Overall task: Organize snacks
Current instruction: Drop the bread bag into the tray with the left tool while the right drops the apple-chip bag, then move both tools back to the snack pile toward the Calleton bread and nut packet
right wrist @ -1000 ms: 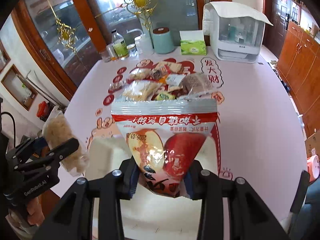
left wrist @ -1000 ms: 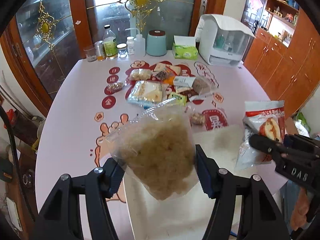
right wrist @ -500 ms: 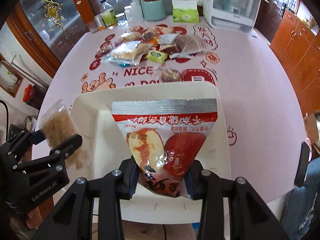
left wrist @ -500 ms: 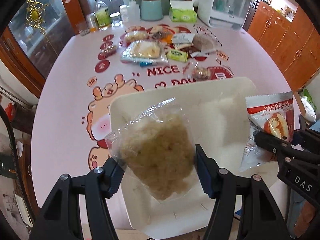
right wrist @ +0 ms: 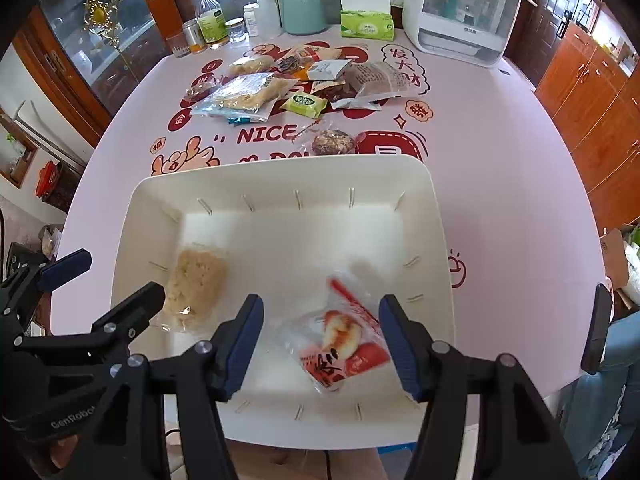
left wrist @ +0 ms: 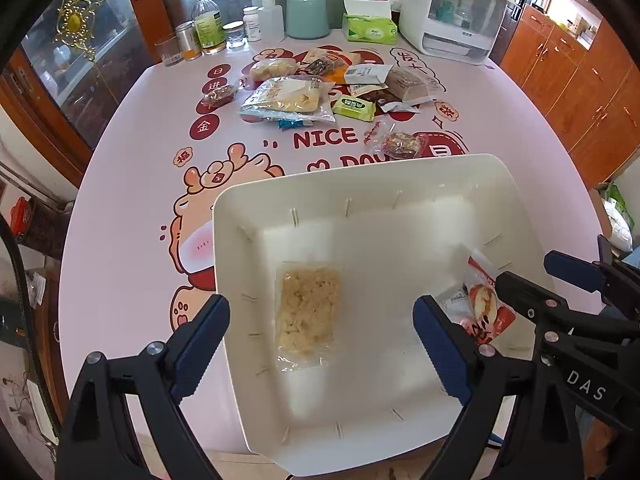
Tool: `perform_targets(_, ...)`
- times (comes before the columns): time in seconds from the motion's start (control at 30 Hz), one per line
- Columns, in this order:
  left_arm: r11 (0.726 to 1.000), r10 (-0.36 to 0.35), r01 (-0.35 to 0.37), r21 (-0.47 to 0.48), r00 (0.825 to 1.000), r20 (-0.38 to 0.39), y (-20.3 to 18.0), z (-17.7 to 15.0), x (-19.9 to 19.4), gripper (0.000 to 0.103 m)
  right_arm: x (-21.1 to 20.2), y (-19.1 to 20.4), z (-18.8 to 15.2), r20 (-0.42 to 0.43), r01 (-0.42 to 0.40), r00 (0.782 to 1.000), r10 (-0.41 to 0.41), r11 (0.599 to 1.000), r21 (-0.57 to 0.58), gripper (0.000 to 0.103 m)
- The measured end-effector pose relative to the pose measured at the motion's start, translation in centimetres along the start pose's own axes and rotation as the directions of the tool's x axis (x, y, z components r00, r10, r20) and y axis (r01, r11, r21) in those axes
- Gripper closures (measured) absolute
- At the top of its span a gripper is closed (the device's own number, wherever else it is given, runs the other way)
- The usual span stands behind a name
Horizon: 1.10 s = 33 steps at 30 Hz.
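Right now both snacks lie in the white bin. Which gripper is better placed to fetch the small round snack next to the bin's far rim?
Probably the right gripper. It is open and empty, and the round snack lies nearly straight ahead of it, beyond the bin. The left gripper, also open, sees it off to its right.

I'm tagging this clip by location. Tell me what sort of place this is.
Most likely a home dining room: a table under a cartoon-print cover, wooden cabinets along the wall, and a tissue box and bottles at the table's far edge.
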<state>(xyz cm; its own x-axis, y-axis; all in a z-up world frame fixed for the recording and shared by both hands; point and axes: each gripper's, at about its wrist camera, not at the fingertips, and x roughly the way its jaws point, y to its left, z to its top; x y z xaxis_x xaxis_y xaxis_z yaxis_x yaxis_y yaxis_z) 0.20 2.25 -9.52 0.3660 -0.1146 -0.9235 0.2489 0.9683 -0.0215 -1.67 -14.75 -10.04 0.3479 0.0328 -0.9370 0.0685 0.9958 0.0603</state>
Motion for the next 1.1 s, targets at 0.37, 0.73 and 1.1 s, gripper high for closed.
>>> perform_targets(0.37, 0.999, 0.036, -0.036, 0.007, 0.999, 0.011, -0.5, 0.3, -0.2, 0.011, 0.1, -0.4, 0.3, 0.003, 0.004, 1.000, -0.004, 1.000, -0.001, 0.042)
perform_targets(0.73, 0.999, 0.049, -0.050, 0.020, 0.999, 0.015, -0.6, 0.5, -0.1, 0.011, 0.3, -0.5, 0.5, -0.003, 0.013, 1.000, -0.013, 1.000, 0.001, 0.042)
perform_targets(1.1, 0.997, 0.070, -0.073, 0.031, 0.993, 0.090, -0.6, 1.6, -1.2, 0.011, -0.3, -0.9, 1.2, 0.037, 0.022, 0.999, -0.021, 0.999, -0.025, 0.042)
